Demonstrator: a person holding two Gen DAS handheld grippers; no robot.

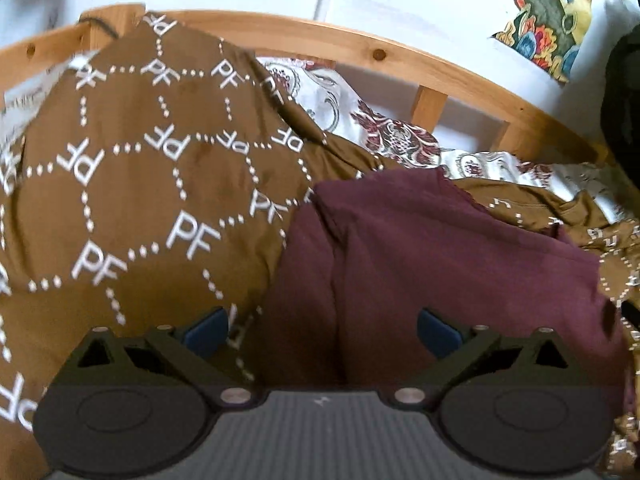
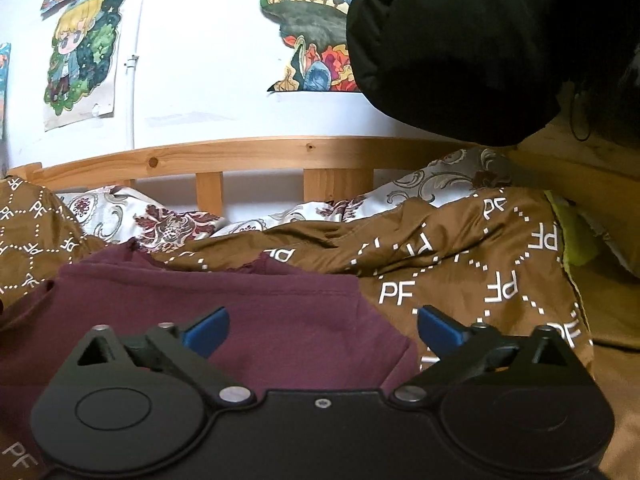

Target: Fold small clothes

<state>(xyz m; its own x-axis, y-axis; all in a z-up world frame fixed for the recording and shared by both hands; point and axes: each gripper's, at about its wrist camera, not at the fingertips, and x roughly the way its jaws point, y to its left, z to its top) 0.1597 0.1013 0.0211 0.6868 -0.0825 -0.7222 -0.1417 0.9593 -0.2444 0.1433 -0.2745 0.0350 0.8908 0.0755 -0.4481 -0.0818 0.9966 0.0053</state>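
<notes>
A small maroon garment (image 1: 420, 256) lies folded on a brown bedcover printed with white "PF" letters (image 1: 132, 184). My left gripper (image 1: 322, 330) hovers over its near left part, blue pads wide apart and nothing between them. In the right wrist view the same maroon garment (image 2: 224, 304) spreads across the lower left, its right edge ending on the brown cover (image 2: 460, 264). My right gripper (image 2: 322, 330) stands open above that right edge, with no cloth pinched between its pads.
A wooden bed rail (image 2: 256, 154) runs behind the bedding, with a white floral sheet (image 2: 160, 216) bunched below it. A black bulky cloth (image 2: 452, 44) hangs at the upper right. Drawings (image 2: 82, 52) are pinned on the white wall. A yellow-green cloth (image 2: 576, 236) lies at right.
</notes>
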